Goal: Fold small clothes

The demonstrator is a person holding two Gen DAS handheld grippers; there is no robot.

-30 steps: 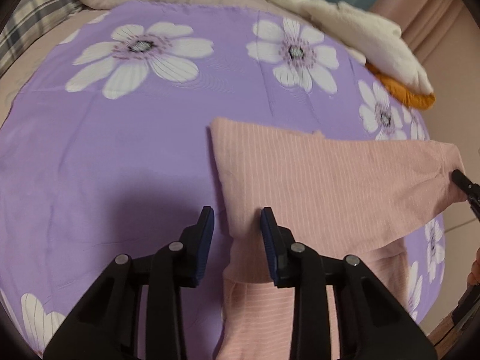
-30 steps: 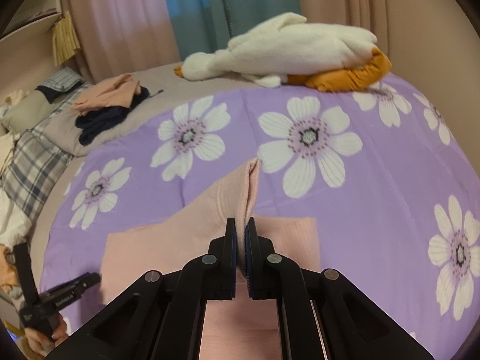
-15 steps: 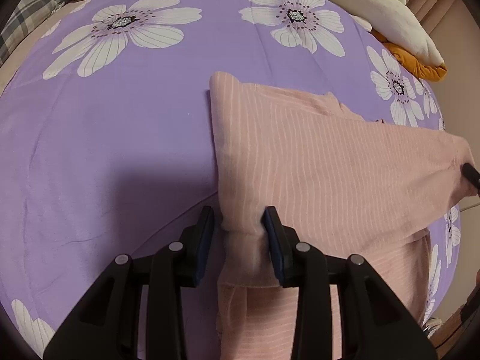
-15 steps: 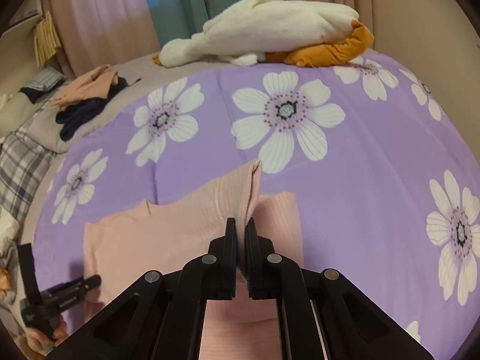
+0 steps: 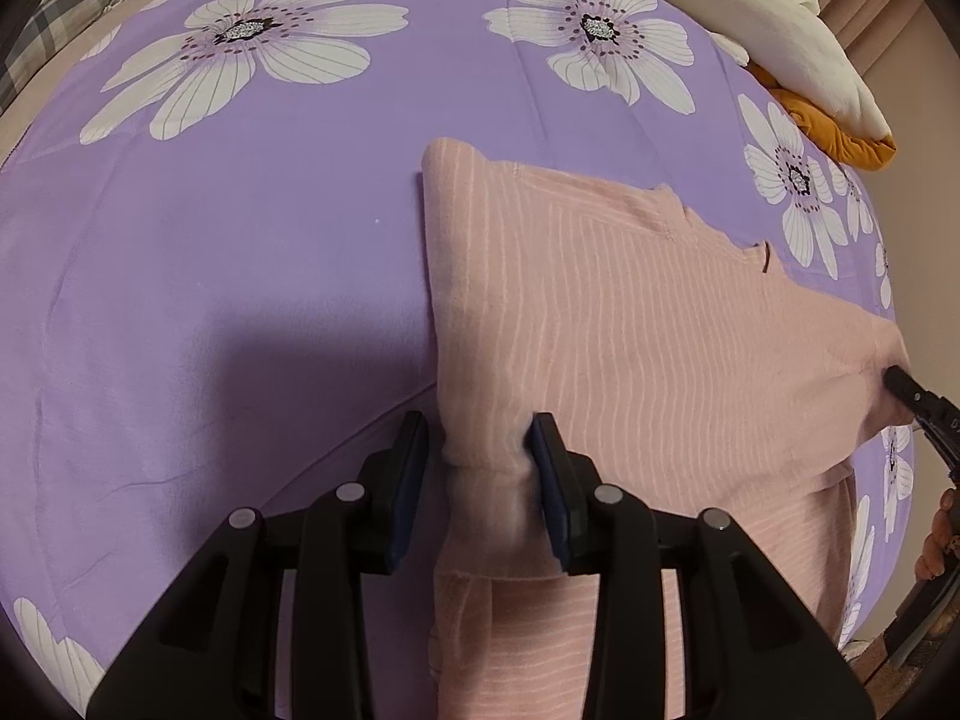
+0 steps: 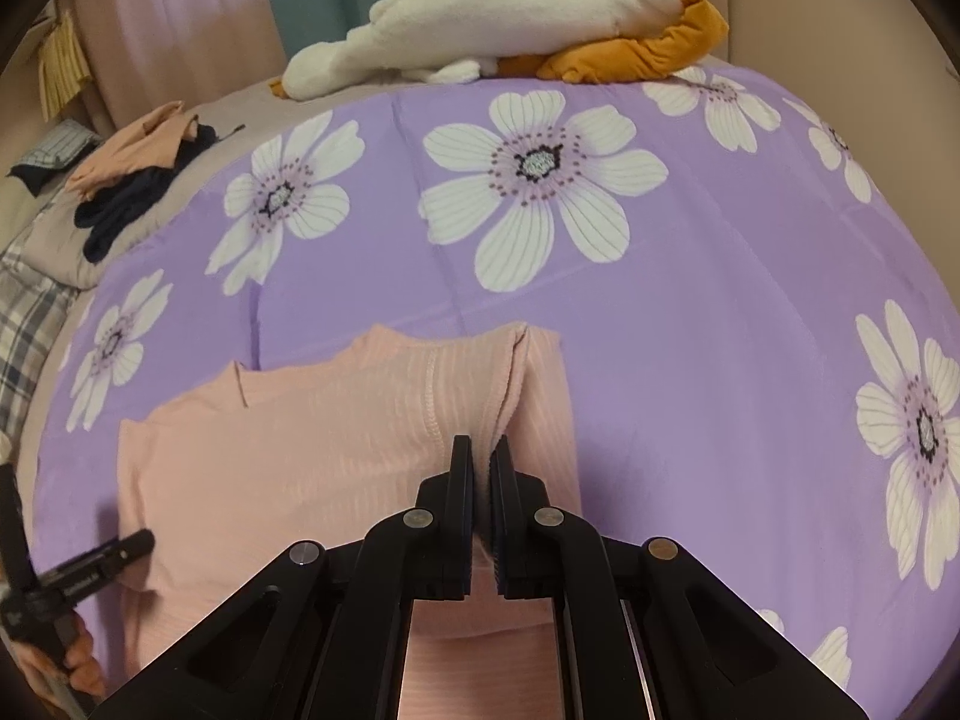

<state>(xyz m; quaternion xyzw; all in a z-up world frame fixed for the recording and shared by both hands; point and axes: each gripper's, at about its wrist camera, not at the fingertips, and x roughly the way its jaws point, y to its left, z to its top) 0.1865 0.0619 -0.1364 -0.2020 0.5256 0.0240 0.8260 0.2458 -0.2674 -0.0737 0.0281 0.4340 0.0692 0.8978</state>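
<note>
Both grippers, left [image 5: 480,450] slackened around a fold, right [image 6: 481,468] (clamped on an edge), have lowered the pink top [image 5: 630,330] onto the bedspread [image 5: 240,300]; this fold is nearly laid.

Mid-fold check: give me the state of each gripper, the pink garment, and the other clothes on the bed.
Left gripper: open, pink fabric bunched between its pads.
Right gripper: shut on the garment's edge.
Pink striped garment: partly folded over itself on the purple sheet.
White and orange bundle: heaped, unfolded.
Navy and peach clothes: piled loosely.
</note>
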